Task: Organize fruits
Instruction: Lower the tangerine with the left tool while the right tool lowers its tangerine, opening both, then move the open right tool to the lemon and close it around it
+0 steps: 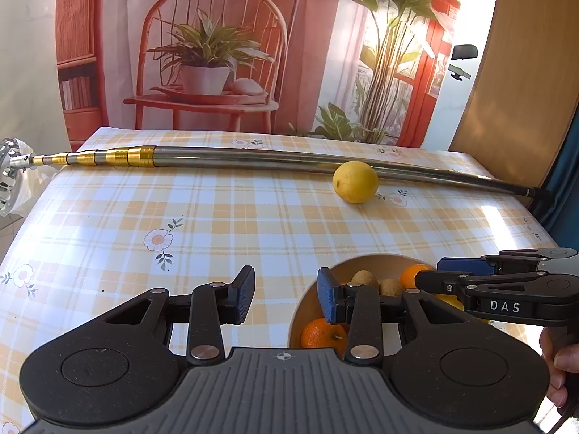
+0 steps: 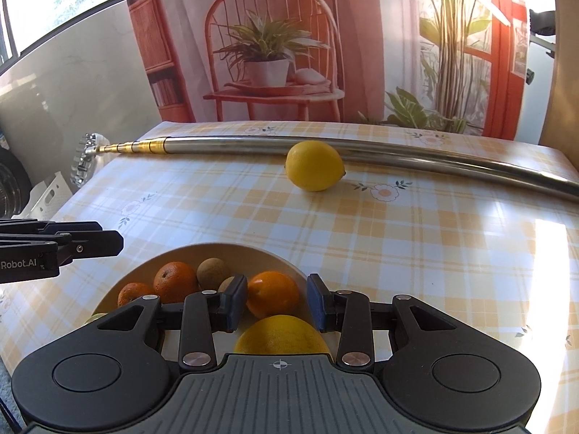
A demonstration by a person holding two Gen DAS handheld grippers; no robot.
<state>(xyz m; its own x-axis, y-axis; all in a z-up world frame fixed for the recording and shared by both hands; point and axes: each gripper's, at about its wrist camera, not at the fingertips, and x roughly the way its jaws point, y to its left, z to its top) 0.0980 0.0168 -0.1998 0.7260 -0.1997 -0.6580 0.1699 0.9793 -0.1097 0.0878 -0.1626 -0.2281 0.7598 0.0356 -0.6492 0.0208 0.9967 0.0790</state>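
Note:
A yellow lemon (image 1: 355, 182) (image 2: 314, 166) lies on the checked tablecloth, against a long metal pole. A beige bowl (image 2: 224, 247) (image 1: 307, 307) near the front edge holds oranges (image 2: 175, 282), kiwis (image 2: 213, 271) and a large yellow fruit (image 2: 282, 334). My right gripper (image 2: 277, 302) (image 1: 430, 273) hovers open over the bowl; an orange (image 2: 273, 298) lies in the bowl below the gap between its blue pads. My left gripper (image 1: 286, 296) (image 2: 110, 235) is open and empty, at the bowl's left rim. Its right finger hides part of the fruit.
A telescopic steel pole (image 1: 253, 157) (image 2: 253, 144) with gold sections lies across the far side of the table. A printed backdrop (image 1: 217, 54) hangs behind. The table edge drops off on the left. A hand (image 1: 557, 361) holds the right gripper.

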